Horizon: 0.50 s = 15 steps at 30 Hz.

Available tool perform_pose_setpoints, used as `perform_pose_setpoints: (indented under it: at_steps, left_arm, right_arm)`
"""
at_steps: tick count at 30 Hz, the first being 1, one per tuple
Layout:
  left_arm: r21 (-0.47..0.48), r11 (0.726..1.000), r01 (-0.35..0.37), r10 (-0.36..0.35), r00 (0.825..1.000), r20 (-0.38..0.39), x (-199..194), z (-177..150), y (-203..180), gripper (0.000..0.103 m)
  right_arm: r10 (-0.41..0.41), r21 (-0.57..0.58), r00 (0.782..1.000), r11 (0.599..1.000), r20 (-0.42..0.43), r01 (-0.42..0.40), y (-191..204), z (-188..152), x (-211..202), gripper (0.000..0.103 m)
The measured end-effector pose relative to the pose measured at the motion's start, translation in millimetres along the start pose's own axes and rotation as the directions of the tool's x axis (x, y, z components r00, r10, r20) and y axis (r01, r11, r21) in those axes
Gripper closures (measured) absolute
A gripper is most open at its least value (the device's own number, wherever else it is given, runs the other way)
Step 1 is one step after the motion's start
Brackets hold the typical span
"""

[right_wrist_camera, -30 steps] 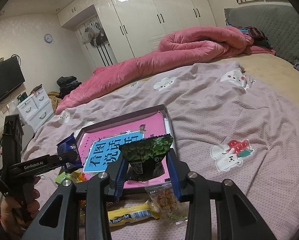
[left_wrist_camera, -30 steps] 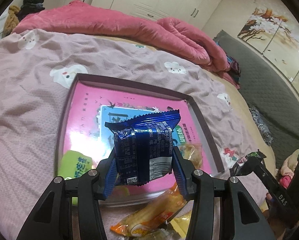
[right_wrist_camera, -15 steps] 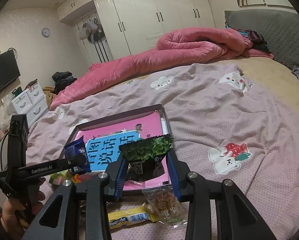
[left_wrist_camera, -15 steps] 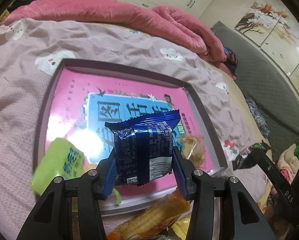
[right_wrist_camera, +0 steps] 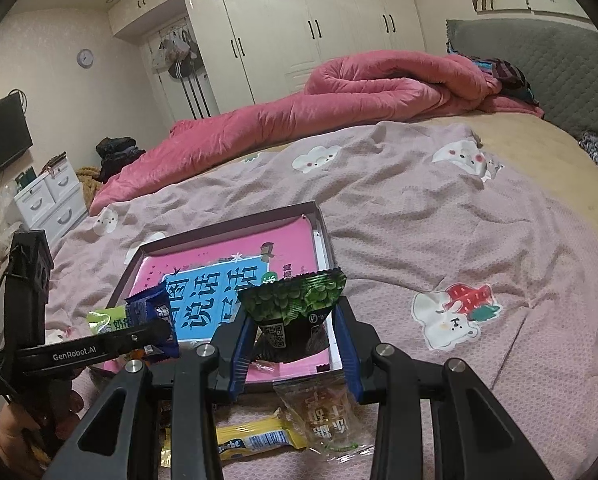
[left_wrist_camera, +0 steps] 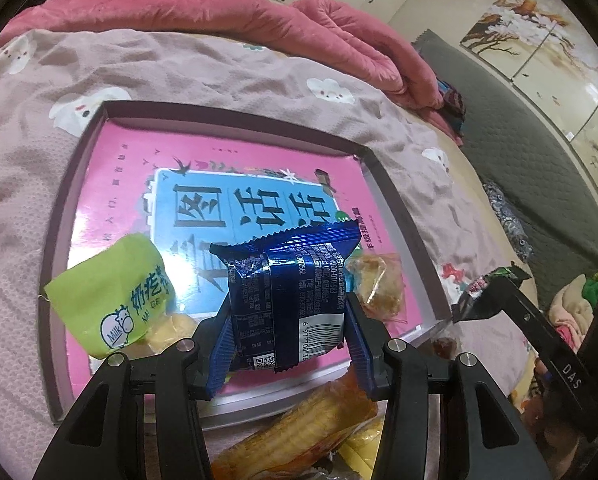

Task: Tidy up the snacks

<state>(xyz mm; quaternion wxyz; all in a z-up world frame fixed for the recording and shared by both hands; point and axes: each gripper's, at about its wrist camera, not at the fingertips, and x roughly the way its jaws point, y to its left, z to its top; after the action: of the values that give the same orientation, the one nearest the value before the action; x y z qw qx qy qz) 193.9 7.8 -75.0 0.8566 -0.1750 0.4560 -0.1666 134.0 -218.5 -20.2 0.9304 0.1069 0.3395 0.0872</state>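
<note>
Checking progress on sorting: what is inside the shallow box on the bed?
Inside the shallow box: a pink book, a green milk snack, and a clear-wrapped snack. The held blue packet hides part of the floor.

- blue packet (left_wrist_camera: 287, 300) clamped between the left gripper (left_wrist_camera: 287, 344) pads: glossy crinkled foil; reflections along its folds
- book cover (left_wrist_camera: 235, 216) in the shallow box (left_wrist_camera: 399, 216) beyond it: glossy pink and blue paper; strong glare
- gripper fingers (left_wrist_camera: 219, 352): matt black plastic; ribbed blue pads; shiny metal screws
- bedsheet (right_wrist_camera: 439, 232) past the right gripper (right_wrist_camera: 295, 336): matt, finely textured cloth
- green packet (right_wrist_camera: 295, 312) there: shiny film
</note>
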Motion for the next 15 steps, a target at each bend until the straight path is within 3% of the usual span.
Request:
perform_pose_setpoints:
  at_steps: [15]
  left_arm:
    - [0.010, 1.000, -0.018, 0.018, 0.998, -0.056, 15.3, -0.9, 0.2, 0.051]
  right_arm:
    - [-0.023, -0.029, 0.999, 0.999, -0.037, 0.022, 2.9, -5.2, 12.8, 0.064]
